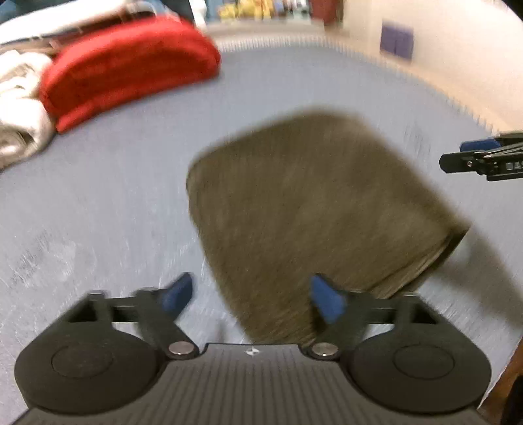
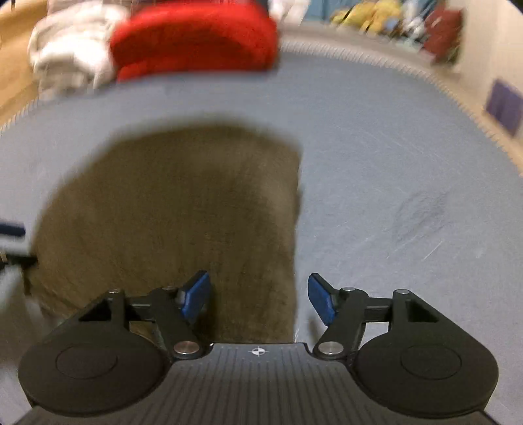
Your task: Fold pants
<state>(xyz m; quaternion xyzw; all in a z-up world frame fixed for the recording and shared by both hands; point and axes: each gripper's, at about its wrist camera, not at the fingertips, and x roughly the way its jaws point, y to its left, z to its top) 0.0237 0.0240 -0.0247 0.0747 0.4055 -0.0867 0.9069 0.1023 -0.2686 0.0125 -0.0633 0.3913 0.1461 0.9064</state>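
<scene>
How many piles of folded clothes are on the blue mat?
3: folded olive-brown pants in the middle, a folded red garment at the far edge, a white bundle beside it. More may be out of view.

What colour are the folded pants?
Olive-brown pants, plain with no pattern visible; clearest in the right wrist view.

— What do you have at the far edge of your grey-blue mat with the fringed border (image 1: pixel 124 183)?

— You have a folded red fleece bundle (image 1: pixel 130 65) there, touching a crumpled white cloth heap (image 1: pixel 19 108) on its left.

— And past the mat?

— A purple rectangular patch (image 1: pixel 397 41) low on your cream wall, plus blurred yellow soft toys (image 2: pixel 369 14) beside a dark red bag (image 2: pixel 444 27).
</scene>
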